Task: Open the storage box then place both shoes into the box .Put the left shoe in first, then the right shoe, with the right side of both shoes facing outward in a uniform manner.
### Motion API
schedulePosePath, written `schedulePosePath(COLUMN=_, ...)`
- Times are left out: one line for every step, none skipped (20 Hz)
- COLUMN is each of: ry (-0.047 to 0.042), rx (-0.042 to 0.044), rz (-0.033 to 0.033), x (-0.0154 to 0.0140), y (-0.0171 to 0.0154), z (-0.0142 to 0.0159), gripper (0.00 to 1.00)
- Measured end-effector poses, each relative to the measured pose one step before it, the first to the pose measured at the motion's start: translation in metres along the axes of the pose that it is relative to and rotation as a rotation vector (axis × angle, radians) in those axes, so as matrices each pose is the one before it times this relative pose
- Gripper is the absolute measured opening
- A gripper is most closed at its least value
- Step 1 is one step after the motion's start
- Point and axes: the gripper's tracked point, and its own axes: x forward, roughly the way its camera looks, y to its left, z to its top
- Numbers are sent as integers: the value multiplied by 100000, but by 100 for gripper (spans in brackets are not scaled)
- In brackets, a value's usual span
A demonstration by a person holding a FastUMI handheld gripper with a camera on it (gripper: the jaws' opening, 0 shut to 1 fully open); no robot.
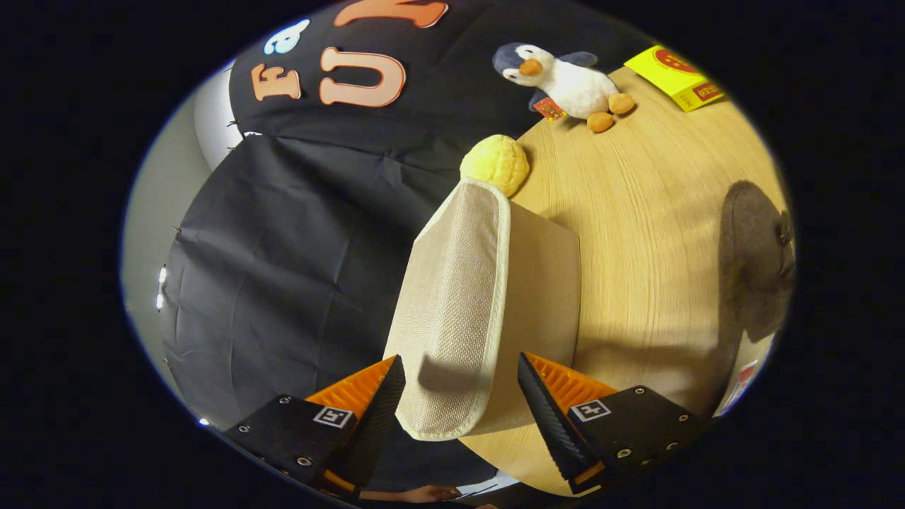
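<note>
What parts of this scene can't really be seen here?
- Storage box, gripper view: its inside is hidden by the raised woven lid.
- Gripper: fingers stand apart either side of the lid's edge; contact cannot be told.
- Grey shoe: cut off at the side, left or right unclear.
- Yellow ball: its lower part is hidden behind the lid.
- Yellow packet: print too small.

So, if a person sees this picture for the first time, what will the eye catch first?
Probably the beige fabric box lid, standing up between the open fingers, which do not clearly press on it. Next, the toy penguin far beyond them on the wooden table, with a yellow ball just behind the lid. A grey shoe lies to the right of the lid.
</note>
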Motion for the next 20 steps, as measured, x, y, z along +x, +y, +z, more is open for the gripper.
schedulePosePath(ry=174, rx=1883, rz=1049, x=384, y=-125, z=47, gripper=96)
schedulePosePath(ry=488, rx=1932, rz=1105, x=276, y=-14, z=-69, gripper=96)
schedulePosePath(ry=147, rx=1753, rz=1084, x=-4, y=-15, z=-183, gripper=96)
schedulePosePath(ry=317, rx=1407, rz=1174, x=-3, y=108, z=-16, gripper=96)
schedulePosePath(ry=323, rx=1341, rz=1405, x=-115, y=326, z=-55, gripper=95)
schedulePosePath(ry=29, rx=841, rz=1988, x=-267, y=501, z=76, gripper=94)
schedulePosePath(ry=-899, rx=384, rz=2202, x=-379, y=728, z=199, gripper=92)
schedulePosePath(ry=-1313, rx=-443, rz=1861, x=-368, y=649, z=320, gripper=89)
schedulePosePath(ry=-1176, rx=-859, rz=2389, x=-606, y=661, z=226, gripper=87)
schedulePosePath(ry=-1000, rx=400, rz=2283, x=-520, y=757, z=274, gripper=85)
schedulePosePath(ry=-1223, rx=1036, rz=1961, x=-404, y=687, z=264, gripper=83)
schedulePosePath(ry=-1074, rx=691, rz=1610, x=-222, y=532, z=445, gripper=76)
schedulePosePath(ry=-446, rx=708, rz=1150, x=-252, y=358, z=221, gripper=73)
schedulePosePath(ry=-279, rx=692, rz=602, x=143, y=197, z=41, gripper=69)
schedulePosePath(ry=-380, rx=153, rz=429, x=-104, y=353, z=-48, gripper=66)
schedulePosePath(ry=-407, rx=-50, rz=263, x=90, y=198, z=54, gripper=57)
schedulePosePath(ry=-298, rx=269, rz=288, x=76, y=353, z=-215, gripper=51)
schedulePosePath(ry=-365, rx=401, rz=84, x=218, y=268, z=-109, gripper=42)
schedulePosePath(ry=-361, rx=202, rz=543, x=376, y=381, z=8, gripper=37)
schedulePosePath(ry=-495, rx=169, rz=456, x=273, y=498, z=42, gripper=31)
